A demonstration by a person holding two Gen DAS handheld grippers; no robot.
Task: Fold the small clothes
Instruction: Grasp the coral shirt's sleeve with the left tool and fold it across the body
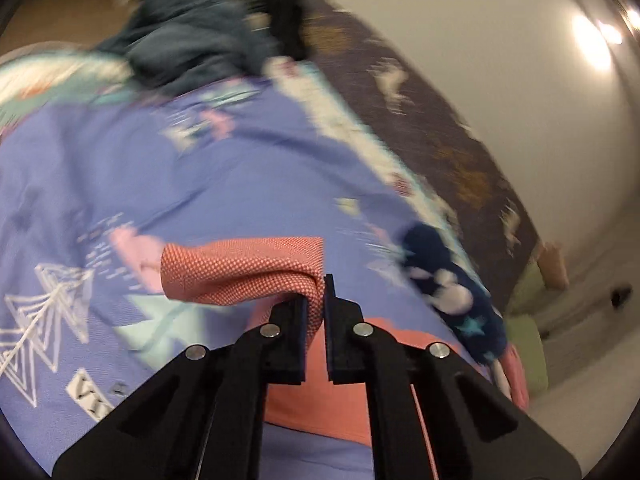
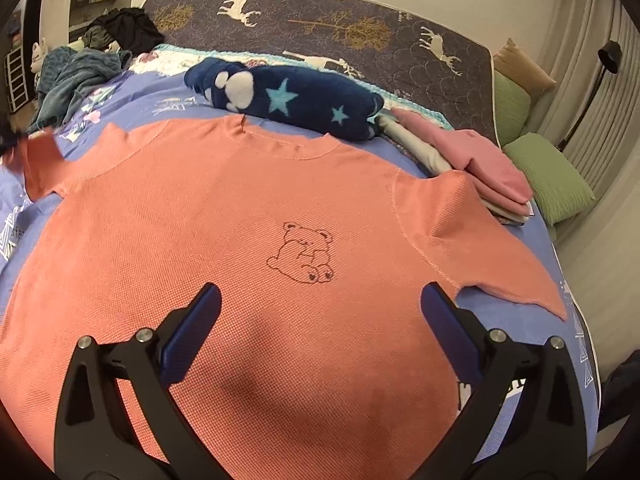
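A salmon-orange T-shirt [image 2: 224, 208] with a small bear outline lies flat, front up, on a lilac bedspread [image 2: 520, 320]. Its left sleeve [image 1: 240, 270] is pinched between the pads of my left gripper [image 1: 323, 292] and lifted off the bed; the same raised sleeve [image 2: 38, 164] shows at the far left of the right wrist view. My right gripper [image 2: 320, 300] hovers over the shirt's lower chest, wide open, nothing between its fingers. The right sleeve [image 2: 500, 264] lies spread towards the bed's edge.
A navy fleece with stars [image 2: 296, 100] lies just beyond the collar. Folded pink and grey clothes [image 2: 480, 160] are stacked at the right, green pillows [image 2: 552, 176] beyond them. A teal and dark clothes heap [image 2: 84, 68] sits at the far left. A floor lamp [image 2: 608, 56] stands by the wall.
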